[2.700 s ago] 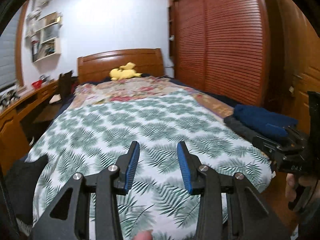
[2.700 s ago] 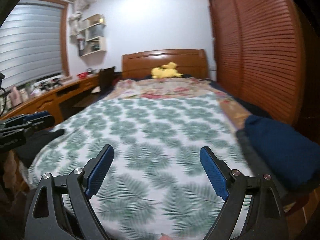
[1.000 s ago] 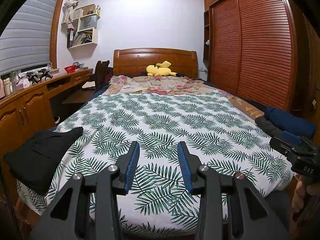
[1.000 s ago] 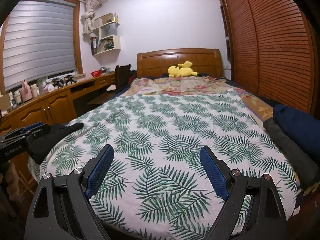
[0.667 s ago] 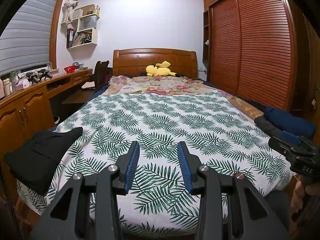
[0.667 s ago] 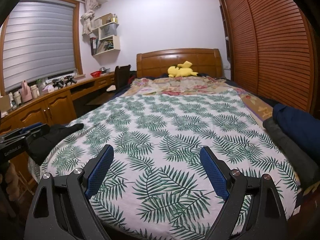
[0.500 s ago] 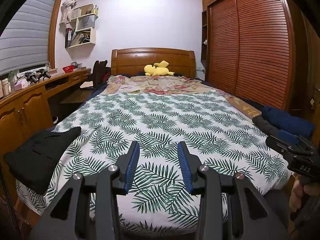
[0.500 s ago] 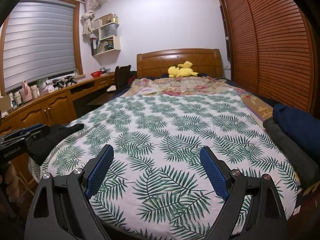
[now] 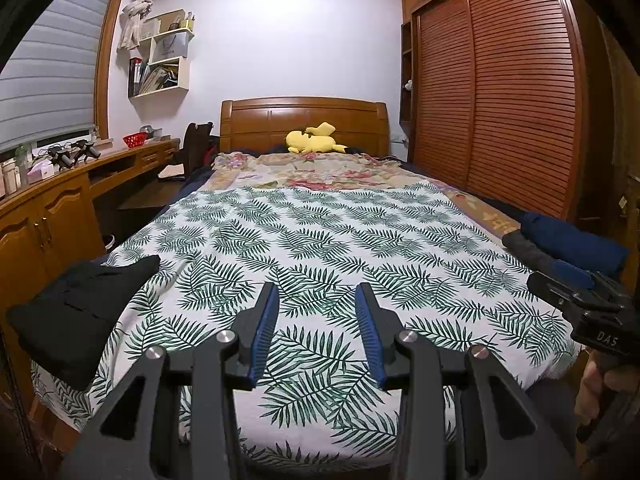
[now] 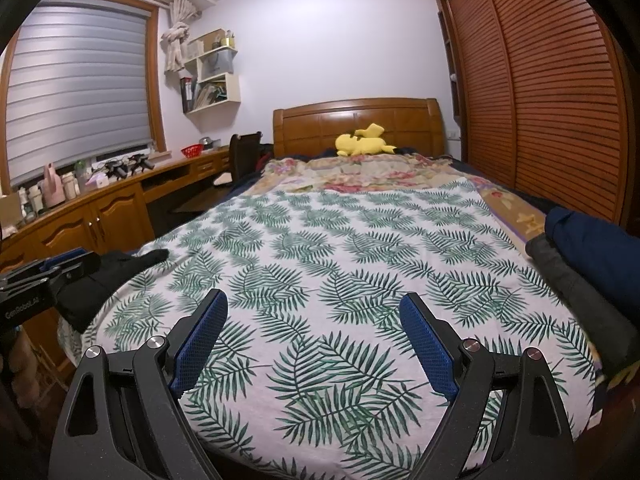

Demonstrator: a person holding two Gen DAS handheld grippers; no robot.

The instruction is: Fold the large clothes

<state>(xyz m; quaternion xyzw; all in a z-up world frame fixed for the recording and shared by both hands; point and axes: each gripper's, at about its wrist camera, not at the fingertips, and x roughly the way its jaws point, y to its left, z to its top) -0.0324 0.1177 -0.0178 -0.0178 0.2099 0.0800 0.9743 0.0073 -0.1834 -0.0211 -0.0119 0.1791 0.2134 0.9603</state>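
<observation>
Both cameras have pulled back level; left claw (image 9: 316, 332) part-spread, right claw (image 10: 314, 340) wide, both empty; black garment (image 9: 80, 304) at 9 o'clock untouched.

Dark grey garment (image 10: 580, 288) cut off at right edge; shelf contents (image 9: 158, 74) too small to identify

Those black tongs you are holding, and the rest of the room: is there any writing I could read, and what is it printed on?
"DAS" on the body of the right tongs, at the edge of the left camera's view.
"GenRobot.AI", as far as it can be made out, on the body of the left tongs, in the right camera's view.
Books and bags on the wall shelf: too small to read.
Bottles on the desk: too small to read.
</observation>
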